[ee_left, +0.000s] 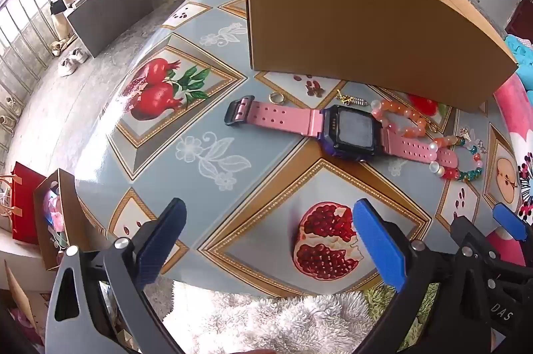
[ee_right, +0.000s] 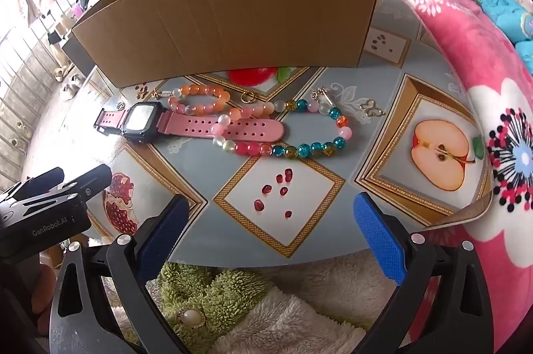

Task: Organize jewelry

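Note:
A pink-strapped watch (ee_left: 309, 127) (ee_right: 186, 124) lies flat on the table in front of a brown cardboard box (ee_left: 349, 21) (ee_right: 233, 17). An orange bead bracelet (ee_right: 200, 101) (ee_left: 403, 117) and a multicoloured bead bracelet (ee_right: 299, 134) (ee_left: 466, 164) lie over its right strap. A gold ring (ee_left: 277, 98), small gold earrings (ee_left: 353, 101) (ee_right: 156, 94), a round clasp (ee_right: 248, 97) and a gold butterfly piece (ee_right: 371, 109) lie near the box. My left gripper (ee_left: 266, 230) and right gripper (ee_right: 271, 220) are open and empty at the table's near edge.
The table has a fruit-print cover (ee_left: 186, 154) (ee_right: 333, 180). A pink flowered blanket (ee_right: 483, 121) rises on the right. Fluffy white and green fabric (ee_right: 266, 304) with a pearl brooch (ee_right: 191, 317) lies below the edge. An open box (ee_left: 56, 214) and a red bag (ee_left: 25, 204) stand on the floor at left.

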The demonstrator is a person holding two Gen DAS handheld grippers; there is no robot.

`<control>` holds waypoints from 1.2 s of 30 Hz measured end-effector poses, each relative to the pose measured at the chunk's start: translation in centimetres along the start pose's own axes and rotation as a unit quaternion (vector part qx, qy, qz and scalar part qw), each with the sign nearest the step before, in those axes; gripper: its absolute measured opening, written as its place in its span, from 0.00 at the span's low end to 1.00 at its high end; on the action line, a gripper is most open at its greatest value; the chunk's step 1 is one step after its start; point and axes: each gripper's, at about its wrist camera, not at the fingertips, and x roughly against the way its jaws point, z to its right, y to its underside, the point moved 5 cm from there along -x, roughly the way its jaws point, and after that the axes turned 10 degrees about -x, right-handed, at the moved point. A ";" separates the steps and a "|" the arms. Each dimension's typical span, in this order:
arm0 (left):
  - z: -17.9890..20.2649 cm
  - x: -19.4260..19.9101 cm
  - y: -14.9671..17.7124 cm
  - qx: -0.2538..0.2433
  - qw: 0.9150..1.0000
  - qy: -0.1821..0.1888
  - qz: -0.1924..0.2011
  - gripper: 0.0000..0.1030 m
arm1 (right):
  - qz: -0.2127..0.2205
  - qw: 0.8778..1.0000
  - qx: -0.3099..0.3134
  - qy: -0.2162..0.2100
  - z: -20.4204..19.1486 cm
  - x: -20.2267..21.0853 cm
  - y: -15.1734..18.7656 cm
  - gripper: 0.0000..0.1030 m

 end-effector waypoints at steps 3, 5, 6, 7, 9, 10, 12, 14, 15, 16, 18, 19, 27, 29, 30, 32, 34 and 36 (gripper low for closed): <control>0.0 0.0 0.0 0.001 1.000 0.003 0.001 0.96 | 0.001 1.000 0.001 0.004 0.0 0.0 0.0 0.92; 0.0 0.1 0.0 0.000 1.000 0.002 0.001 0.96 | 0.000 1.000 0.000 0.004 -0.1 -0.1 0.0 0.92; 0.0 0.1 0.0 -0.001 1.000 0.002 0.002 0.96 | 0.000 1.000 0.000 0.005 -0.1 -0.1 0.0 0.92; 0.1 0.2 0.0 -0.001 1.000 0.002 0.003 0.96 | 0.001 1.000 -0.001 0.001 0.1 0.1 -0.2 0.92; 0.4 0.3 0.0 -0.003 1.000 0.002 0.003 0.96 | 0.002 1.000 0.000 0.001 0.1 0.2 -0.3 0.92; 0.6 0.2 0.0 -0.003 1.000 0.002 0.003 0.96 | 0.002 1.000 0.000 0.001 0.1 0.2 -0.4 0.92; 0.6 0.0 0.1 -0.004 1.000 0.004 0.003 0.96 | 0.002 1.000 -0.001 0.001 0.3 0.1 -0.3 0.92; 0.6 -0.1 0.1 -0.003 1.000 0.006 0.002 0.96 | 0.003 1.000 0.001 0.001 0.3 0.1 -0.2 0.92; 0.4 0.0 -0.1 -0.005 1.000 0.007 0.003 0.96 | 0.002 1.000 0.000 0.001 0.3 0.1 -0.2 0.92; 0.4 0.1 -0.1 -0.004 1.000 0.008 0.003 0.96 | 0.003 1.000 0.001 0.000 0.2 0.3 -0.2 0.92; 0.5 0.1 -0.1 -0.004 1.000 0.008 0.004 0.96 | 0.003 1.000 0.000 0.000 0.2 0.3 -0.2 0.92; 0.5 0.1 -0.1 -0.005 1.000 0.007 0.003 0.96 | 0.003 1.000 0.001 0.000 0.2 0.3 -0.2 0.92; 0.6 0.1 -0.1 -0.005 1.000 0.004 0.001 0.96 | 0.004 1.000 -0.001 0.000 0.5 0.4 0.0 0.92; 0.5 0.1 -0.1 -0.006 1.000 0.003 0.000 0.96 | 0.003 1.000 -0.001 -0.001 0.7 0.4 0.0 0.92; 0.5 0.1 0.0 -0.005 1.000 0.002 0.000 0.96 | 0.003 1.000 -0.001 -0.001 0.6 0.4 0.0 0.92; 0.4 0.1 0.0 -0.005 1.000 0.002 0.000 0.96 | 0.004 1.000 -0.001 -0.001 0.7 0.4 0.0 0.92; 0.3 0.1 0.0 -0.004 1.000 0.001 0.000 0.96 | 0.004 1.000 0.000 0.000 0.7 0.4 0.0 0.92; 0.4 0.1 -0.1 -0.005 1.000 0.000 0.001 0.96 | 0.004 1.000 -0.001 0.000 0.6 0.3 -0.1 0.92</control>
